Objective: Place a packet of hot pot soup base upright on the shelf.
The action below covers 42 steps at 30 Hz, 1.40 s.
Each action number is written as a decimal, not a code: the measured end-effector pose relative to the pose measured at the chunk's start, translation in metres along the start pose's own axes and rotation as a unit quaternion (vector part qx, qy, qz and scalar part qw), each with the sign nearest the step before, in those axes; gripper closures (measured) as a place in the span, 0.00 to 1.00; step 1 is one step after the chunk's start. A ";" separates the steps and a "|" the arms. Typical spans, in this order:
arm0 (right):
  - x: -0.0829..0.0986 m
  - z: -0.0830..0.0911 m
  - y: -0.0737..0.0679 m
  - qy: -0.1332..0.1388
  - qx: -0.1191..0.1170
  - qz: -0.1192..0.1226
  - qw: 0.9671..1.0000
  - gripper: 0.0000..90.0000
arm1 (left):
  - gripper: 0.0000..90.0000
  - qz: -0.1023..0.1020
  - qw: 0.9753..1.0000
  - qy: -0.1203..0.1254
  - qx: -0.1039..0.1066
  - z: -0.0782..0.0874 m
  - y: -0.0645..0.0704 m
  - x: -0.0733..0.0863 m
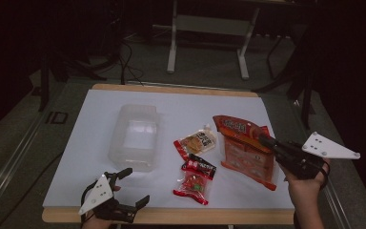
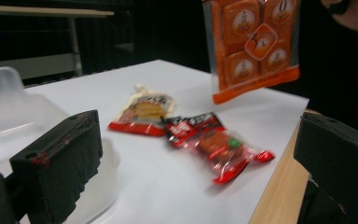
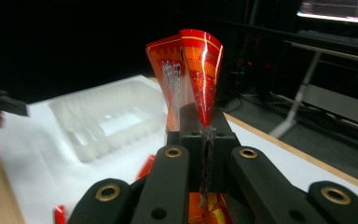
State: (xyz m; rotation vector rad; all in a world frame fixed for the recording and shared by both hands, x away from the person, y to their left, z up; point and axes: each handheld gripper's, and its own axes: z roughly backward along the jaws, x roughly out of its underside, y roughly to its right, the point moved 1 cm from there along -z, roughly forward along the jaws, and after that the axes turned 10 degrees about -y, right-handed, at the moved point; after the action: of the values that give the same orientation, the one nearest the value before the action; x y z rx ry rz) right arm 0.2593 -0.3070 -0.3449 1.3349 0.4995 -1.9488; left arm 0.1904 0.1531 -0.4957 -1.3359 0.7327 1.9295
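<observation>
We see a brightly lit white table (image 1: 124,98) amid dark surroundings; both gripper views look soft, slightly blurred.

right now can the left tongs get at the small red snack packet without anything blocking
Probably yes. The left tongs stand open near the table's front edge, and the small red snack packet lies flat just beside them, with bare white table between. The clear container sits off that path.

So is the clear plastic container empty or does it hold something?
Empty: the clear container shows bare inside, and all three snack packs are outside it.

Three snack packets: orange (image 1: 246,148), yellow (image 1: 198,141), red (image 1: 195,182); one clear container (image 1: 136,138).
</observation>
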 end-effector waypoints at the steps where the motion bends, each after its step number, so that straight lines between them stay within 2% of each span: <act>1: 0.000 0.000 0.000 0.000 0.000 0.000 1.000 0.99 | 0.02 0.000 1.000 0.000 0.000 0.000 0.000 0.000; 2: -0.002 0.000 -0.001 0.004 0.001 0.001 1.000 0.99 | 0.02 -0.006 1.000 -0.006 0.014 -0.007 0.001 -0.008; 4: -0.010 -0.001 -0.009 0.016 -0.016 0.004 1.000 0.99 | 0.02 -0.006 1.000 -0.007 0.024 -0.013 0.002 -0.013; 7: -0.014 -0.001 -0.016 0.020 -0.025 0.010 0.999 0.99 | 0.02 -0.005 0.999 -0.008 0.035 -0.020 0.003 -0.018; 8: -0.022 -0.001 -0.026 0.029 -0.040 0.020 0.999 0.99 | 0.02 -0.012 0.999 -0.014 0.049 -0.029 0.005 -0.024; 11: -0.030 -0.001 -0.035 0.037 -0.060 0.027 0.997 0.99 | 0.02 -0.018 0.998 -0.014 0.062 -0.037 0.005 -0.031; 12: -0.030 -0.001 -0.035 0.037 -0.060 0.027 0.997 0.99 | 0.02 -0.018 0.998 -0.014 0.062 -0.037 0.005 -0.031; 13: -0.036 -0.002 -0.041 0.039 -0.065 0.037 0.996 0.99 | 0.02 -0.021 0.997 -0.014 0.068 -0.042 0.005 -0.036; 16: -0.042 -0.005 -0.049 0.039 -0.078 0.045 0.995 0.99 | 0.02 -0.020 0.996 -0.008 0.084 -0.048 0.003 -0.044; 18: -0.045 -0.007 -0.055 0.037 -0.082 0.053 0.995 0.99 | 0.06 -0.022 0.995 -0.005 0.097 -0.052 0.001 -0.051; 19: -0.045 -0.009 -0.057 0.038 -0.087 0.053 0.994 0.99 | 0.06 -0.024 0.995 -0.005 0.093 -0.054 0.000 -0.055; 22: -0.047 -0.012 -0.062 0.034 -0.095 0.057 0.993 0.99 | 0.06 -0.025 0.994 -0.004 0.102 -0.059 -0.002 -0.064; 23: -0.048 -0.015 -0.067 0.034 -0.108 0.059 0.992 0.99 | 0.06 -0.026 0.995 -0.008 0.101 -0.065 -0.003 -0.072; 25: -0.050 -0.017 -0.071 0.031 -0.109 0.067 0.991 0.99 | 0.05 -0.029 0.993 -0.012 0.111 -0.071 -0.004 -0.081; 31: -0.057 -0.023 -0.079 0.029 -0.128 0.076 0.988 0.99 | 0.08 -0.050 0.987 -0.002 0.150 -0.081 0.002 -0.096; 34: -0.059 -0.026 -0.082 0.031 -0.136 0.080 0.987 0.99 | 0.14 -0.054 0.984 0.009 0.171 -0.086 0.002 -0.099; 35: -0.059 -0.027 -0.082 0.031 -0.140 0.080 0.987 0.99 | 0.15 -0.052 0.982 0.012 0.183 -0.088 0.002 -0.100; 36: -0.060 -0.028 -0.083 0.031 -0.142 0.080 0.986 0.99 | 0.16 -0.052 0.981 0.009 0.186 -0.090 0.002 -0.100; 37: -0.060 -0.029 -0.084 0.030 -0.142 0.082 0.986 0.99 | 0.18 -0.051 0.979 0.005 0.197 -0.093 0.003 -0.101; 38: -0.060 -0.029 -0.084 0.030 -0.142 0.082 0.986 0.99 | 0.23 -0.051 0.979 0.005 0.197 -0.093 0.003 -0.101; 39: -0.059 -0.031 -0.084 0.028 -0.144 0.081 0.986 0.99 | 0.33 -0.055 0.976 0.014 0.209 -0.095 0.004 -0.100; 41: -0.057 -0.034 -0.082 0.025 -0.148 0.076 0.986 0.99 | 0.48 -0.052 0.973 0.023 0.225 -0.096 0.004 -0.100; 42: -0.056 -0.035 -0.081 0.024 -0.147 0.075 0.986 0.99 | 0.55 -0.056 0.974 0.028 0.218 -0.097 0.004 -0.100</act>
State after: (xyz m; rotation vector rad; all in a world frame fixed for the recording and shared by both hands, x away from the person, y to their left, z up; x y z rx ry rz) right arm 0.2339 -0.2108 -0.3131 1.1947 0.6630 -1.6512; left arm 0.2672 0.0562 -0.4319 -1.1315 1.0181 1.5336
